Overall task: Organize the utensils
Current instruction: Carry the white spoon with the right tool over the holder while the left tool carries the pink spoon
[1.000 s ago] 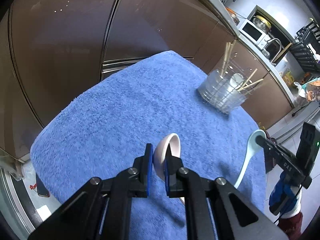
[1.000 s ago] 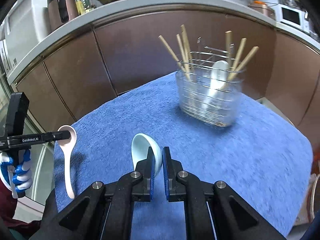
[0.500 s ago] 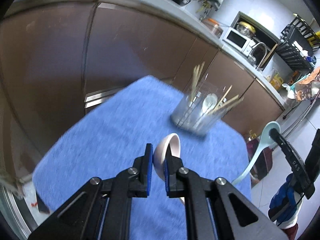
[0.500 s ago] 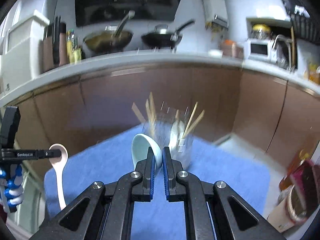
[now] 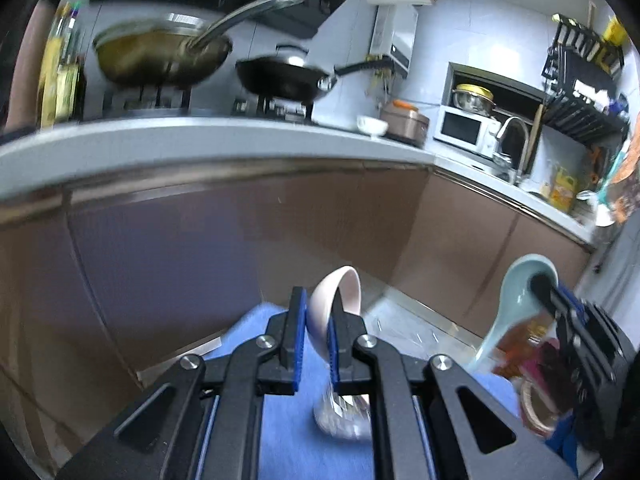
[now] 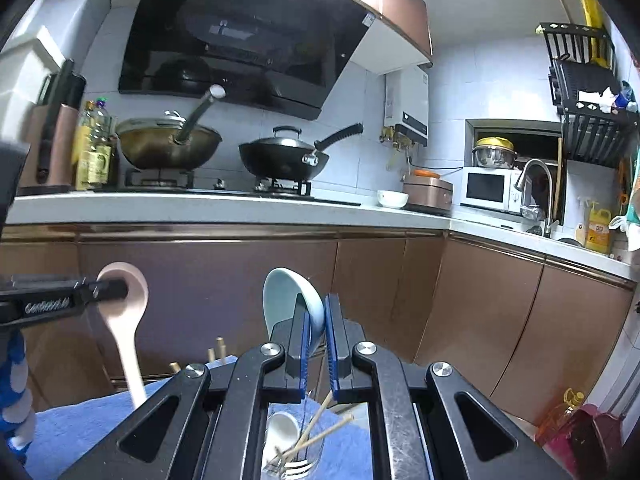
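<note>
while both tongs grip spoons by the bowl, handles hanging down, the utensil holder (image 6: 294, 446) sits on the blue towel (image 6: 80, 424) directly beneath the right tongs (image 6: 316, 342) holding the pale blue spoon (image 6: 286, 300), with the left tongs (image 5: 318, 338) and their pink spoon (image 5: 334, 290) off to one side.

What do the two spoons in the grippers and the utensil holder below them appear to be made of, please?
Pink spoon and pale blue spoon: probably glazed ceramic, possibly melamine; thick, smooth, glossy bowls. Utensil holder: clear plastic or glass, since the chopsticks, likely bamboo by their tan colour, show through its wall.
</note>
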{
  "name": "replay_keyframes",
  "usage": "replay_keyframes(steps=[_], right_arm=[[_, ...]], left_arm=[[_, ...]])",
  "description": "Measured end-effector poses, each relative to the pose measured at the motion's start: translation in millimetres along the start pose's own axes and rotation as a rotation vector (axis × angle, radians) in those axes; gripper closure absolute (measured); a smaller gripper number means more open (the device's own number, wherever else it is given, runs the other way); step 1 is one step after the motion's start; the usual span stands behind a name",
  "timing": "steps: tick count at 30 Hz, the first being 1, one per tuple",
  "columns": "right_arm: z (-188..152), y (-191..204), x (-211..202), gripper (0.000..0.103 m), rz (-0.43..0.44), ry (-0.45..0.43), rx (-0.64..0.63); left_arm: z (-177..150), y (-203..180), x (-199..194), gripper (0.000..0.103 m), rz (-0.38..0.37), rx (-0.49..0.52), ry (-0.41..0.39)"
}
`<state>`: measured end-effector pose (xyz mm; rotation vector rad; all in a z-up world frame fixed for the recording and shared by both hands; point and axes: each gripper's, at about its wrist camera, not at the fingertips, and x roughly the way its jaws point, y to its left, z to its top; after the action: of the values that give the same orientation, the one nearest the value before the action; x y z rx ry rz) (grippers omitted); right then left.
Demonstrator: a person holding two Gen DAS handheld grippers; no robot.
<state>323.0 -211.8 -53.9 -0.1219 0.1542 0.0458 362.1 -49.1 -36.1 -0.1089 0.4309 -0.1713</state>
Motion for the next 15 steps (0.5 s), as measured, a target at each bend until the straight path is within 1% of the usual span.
replay_keyframes(steps=[2,5,8,15], right_arm=[[-7.3,-0.8,16.1,0.095,-0.003,0.012,-0.009],[-17.1,-3.1,31.4,0.095,0.004,0.03,-0.01],[-25.5,-6.7,41.0,0.095,-0.002,0.044,-0.019],[-47.3,-10.8,57.0,0.095,0.009,0.072,0.002]], left_arm=[[2.2,-13.3,18.1,0.094,0.031,0.032,-0.029],[-3.9,-32.5,43.7,0.094,0.069,0.082,-0.048],[-15.9,-42.4,62.8,0.094,0.068,0.109,-0.047],[-42.9,-63.6,83.4,0.094,0.088,0.174,-0.07]])
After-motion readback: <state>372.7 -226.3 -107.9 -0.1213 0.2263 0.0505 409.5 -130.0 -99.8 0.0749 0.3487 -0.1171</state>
